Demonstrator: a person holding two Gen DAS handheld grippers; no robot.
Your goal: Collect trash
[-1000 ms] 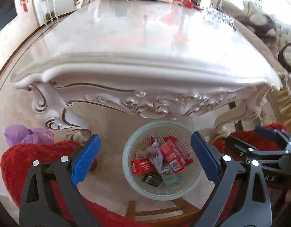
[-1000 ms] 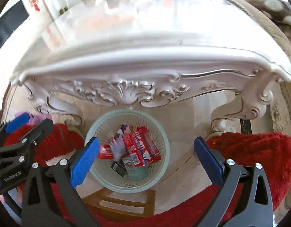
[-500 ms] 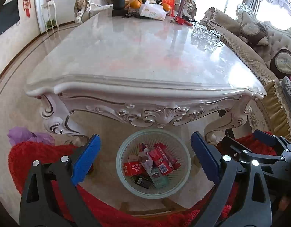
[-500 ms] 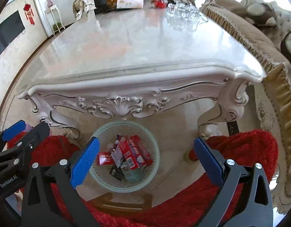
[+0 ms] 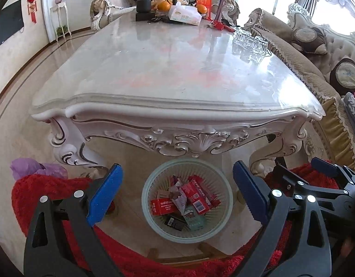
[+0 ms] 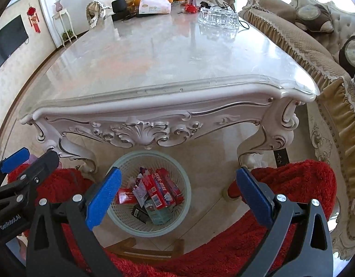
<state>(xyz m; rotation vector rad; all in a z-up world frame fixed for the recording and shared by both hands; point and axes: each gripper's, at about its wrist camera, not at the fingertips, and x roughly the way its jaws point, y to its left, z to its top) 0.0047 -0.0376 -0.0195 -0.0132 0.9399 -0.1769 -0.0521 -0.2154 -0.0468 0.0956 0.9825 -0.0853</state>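
Both claws hang released and empty above the floor in front of the ornate white table. The left claw [image 5: 177, 194] has its 2 blue pads spread wide, and the pale green mesh wastebasket [image 5: 154, 221] shows between them at 6 o'clock in the left wrist view. The right claw [image 6: 176, 194] is just as wide apart, with the same wastebasket [image 6: 122, 219] slightly toward 7 o'clock in its view.

The basket stands on the tiled floor, just below the carved front edge of the tabletop [image 5: 177, 80]. Inside lies the trash: red cartons [image 5: 194, 195], a crumpled wrapper [image 5: 178, 198], a teal box [image 5: 194, 220] and a small black packet [image 5: 174, 222].

The near part of the marble tabletop is bare. At its far end, toward 12 o'clock, sit a tissue box [image 5: 185, 16], oranges [image 5: 164, 6] and a cluster of glasses [image 5: 249, 43]. Red fluffy fabric [image 6: 293, 184] flanks the basket at 4 and 8 o'clock.
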